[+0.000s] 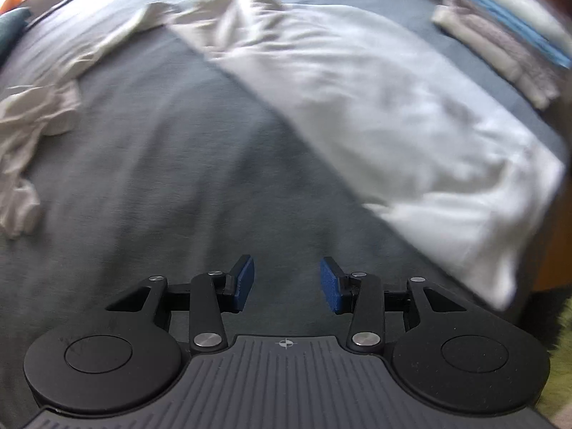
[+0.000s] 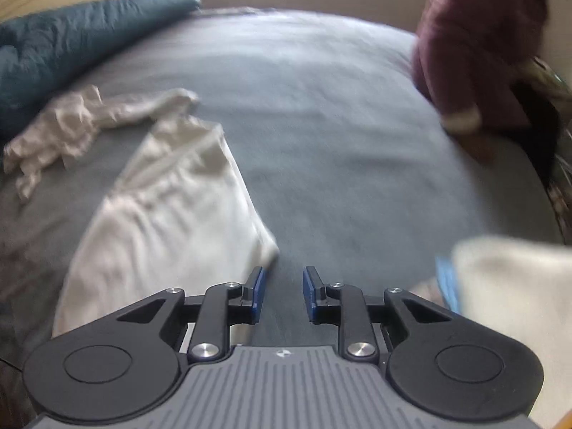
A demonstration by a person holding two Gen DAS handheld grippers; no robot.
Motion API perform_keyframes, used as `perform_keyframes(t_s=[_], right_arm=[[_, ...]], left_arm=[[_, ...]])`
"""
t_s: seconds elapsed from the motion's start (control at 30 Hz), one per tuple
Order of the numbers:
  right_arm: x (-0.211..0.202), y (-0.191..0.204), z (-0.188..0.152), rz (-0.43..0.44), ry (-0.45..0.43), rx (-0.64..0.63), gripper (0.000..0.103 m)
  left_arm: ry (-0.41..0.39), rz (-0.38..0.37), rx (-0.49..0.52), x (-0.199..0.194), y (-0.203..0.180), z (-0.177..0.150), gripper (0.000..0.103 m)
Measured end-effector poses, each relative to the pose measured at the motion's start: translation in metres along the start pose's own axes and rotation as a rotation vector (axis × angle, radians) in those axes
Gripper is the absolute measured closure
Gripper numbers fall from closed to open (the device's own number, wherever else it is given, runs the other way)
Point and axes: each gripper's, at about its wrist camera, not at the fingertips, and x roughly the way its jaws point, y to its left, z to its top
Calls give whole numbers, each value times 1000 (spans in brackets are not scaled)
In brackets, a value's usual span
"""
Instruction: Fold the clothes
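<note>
White garment [image 1: 375, 107] on grey bedsheet [image 1: 161, 178]; teal blanket [image 2: 71, 35]; blue-padded fingers [image 1: 243, 282].

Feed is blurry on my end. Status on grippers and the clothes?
Left gripper open, empty. Right gripper open, empty. White garment spread on the bed, part folded; folded stack beside it. Nothing in the way.

Empty right gripper [image 2: 283, 295] above white garment [image 2: 171, 214]

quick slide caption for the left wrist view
Open left gripper above a grey bedsheet, white garment ahead, folded stack beyond.
</note>
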Motion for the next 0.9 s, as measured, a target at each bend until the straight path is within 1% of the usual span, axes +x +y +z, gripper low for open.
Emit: perform_keyframes(t_s=[0.03,0.1,0.2,0.27,0.3,0.33,0.4,0.43,0.47,0.5,0.57,0.6,0.67,0.73,0.77,0.83,0.87,0.9], right_arm=[[-2,2,-12,7,14,4,77],[9,18,-27,59,23,10,79],[42,51,-37,166,4,18,79],[62,70,-41,190,4,-6,81],[73,75,-44,189,3,-10,82],[81,75,-49,190,6,7,82],[97,70,-61,171,27,46,82],[105,66,-69,155,45,65,88],[112,61,-76,150,57,73,90],[111,57,-79,159,45,90,90],[104,54,-72,164,50,123,90],[97,55,-65,167,25,113,86],[89,57,-50,178,-25,97,86],[90,59,-36,186,-73,90,87],[97,59,-30,185,-88,90,87],[121,56,-26,139,-79,97,87],[135,51,-27,115,-46,110,89],[145,45,-31,115,-18,129,92]], left_arm=[[-25,11,-23,4,6,13,62],[-107,10,-49,13,9,48,63],[-237,-20,-10,34,-2,100,62],[-276,-41,5,55,-7,125,63],[-274,-53,5,67,-6,134,63],[-256,-59,3,80,-5,140,63],[-190,-65,-7,108,-1,144,64],[-170,-76,-13,116,2,142,64],[-160,-87,-20,120,5,139,64],[-161,-93,-21,116,7,138,64],[-152,-96,-25,103,11,141,63],[-170,-104,-39,96,14,143,63],[-210,-119,-64,87,19,150,63],[-232,-104,-71,94,21,159,63],[-221,-92,-86,105,25,162,63],[-182,-67,-130,126,36,161,62],[-171,-63,-149,131,41,160,62],[-175,-73,-163,127,45,160,62]])
